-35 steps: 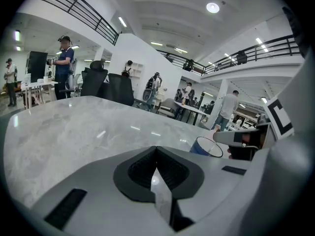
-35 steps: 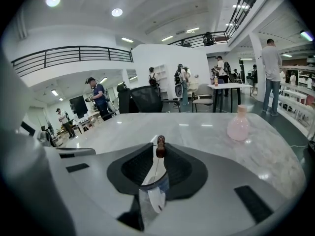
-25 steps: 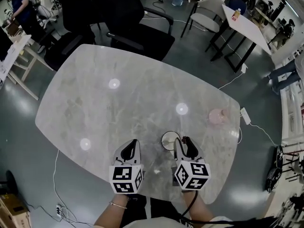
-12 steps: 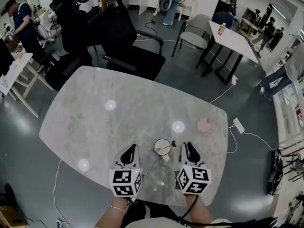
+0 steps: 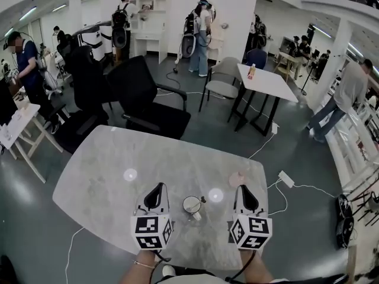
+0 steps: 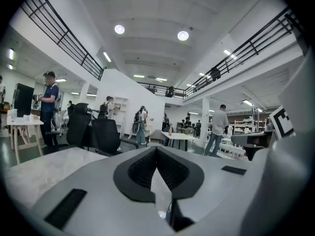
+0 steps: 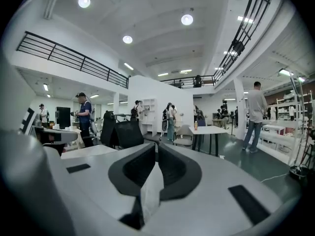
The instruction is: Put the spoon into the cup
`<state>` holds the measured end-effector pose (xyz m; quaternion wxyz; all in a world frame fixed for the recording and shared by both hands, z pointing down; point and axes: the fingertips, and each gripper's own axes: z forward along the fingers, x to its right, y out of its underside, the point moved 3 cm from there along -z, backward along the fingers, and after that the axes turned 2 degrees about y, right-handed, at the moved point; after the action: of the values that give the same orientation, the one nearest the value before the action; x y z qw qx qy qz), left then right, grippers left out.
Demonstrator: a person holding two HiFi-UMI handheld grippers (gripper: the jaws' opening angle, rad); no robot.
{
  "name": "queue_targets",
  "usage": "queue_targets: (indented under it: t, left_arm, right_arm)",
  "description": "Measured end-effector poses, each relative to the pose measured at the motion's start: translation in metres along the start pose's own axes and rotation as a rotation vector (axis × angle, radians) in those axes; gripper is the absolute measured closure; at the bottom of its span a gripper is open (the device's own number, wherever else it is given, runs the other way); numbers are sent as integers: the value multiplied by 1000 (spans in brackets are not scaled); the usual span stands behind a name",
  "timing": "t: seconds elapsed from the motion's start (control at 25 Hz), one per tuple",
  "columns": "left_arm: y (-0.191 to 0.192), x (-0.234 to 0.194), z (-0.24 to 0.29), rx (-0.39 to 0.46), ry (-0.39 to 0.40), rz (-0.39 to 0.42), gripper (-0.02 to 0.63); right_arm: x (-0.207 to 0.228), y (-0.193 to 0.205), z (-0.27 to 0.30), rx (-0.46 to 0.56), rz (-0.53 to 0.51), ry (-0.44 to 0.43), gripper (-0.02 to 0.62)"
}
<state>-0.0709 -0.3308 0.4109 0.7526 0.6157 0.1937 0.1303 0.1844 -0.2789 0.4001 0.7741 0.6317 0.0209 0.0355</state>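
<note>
The cup (image 5: 190, 205) stands on the marble table (image 5: 100, 176) near its front edge, between my two grippers. The spoon (image 5: 201, 200) rests in it, its handle leaning over the rim. My left gripper (image 5: 158, 187) hangs above the table left of the cup, jaws together and empty; the left gripper view shows its tips (image 6: 156, 149) meeting. My right gripper (image 5: 243, 189) hangs right of the cup, clear of it. Its jaws are closing, nearly together, with nothing between them (image 7: 156, 147).
A small pink dish (image 5: 238, 178) sits on the table behind the right gripper. Black office chairs (image 5: 145, 99) stand at the far edge. A white table (image 5: 266, 81) and several people stand farther off. A cable and power strip (image 5: 286, 178) lie on the floor at right.
Both grippers have risen from the table, and the view has tilted up to show the room. The right gripper drew back from the cup and its jaws closed.
</note>
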Motion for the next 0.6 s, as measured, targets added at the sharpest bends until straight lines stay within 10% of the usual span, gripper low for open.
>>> queue_targets:
  t: [0.6]
  left_arm:
    - [-49,8,4,123,48,76,588]
  right_arm:
    - [20,-42,-22,119,-72,77,565]
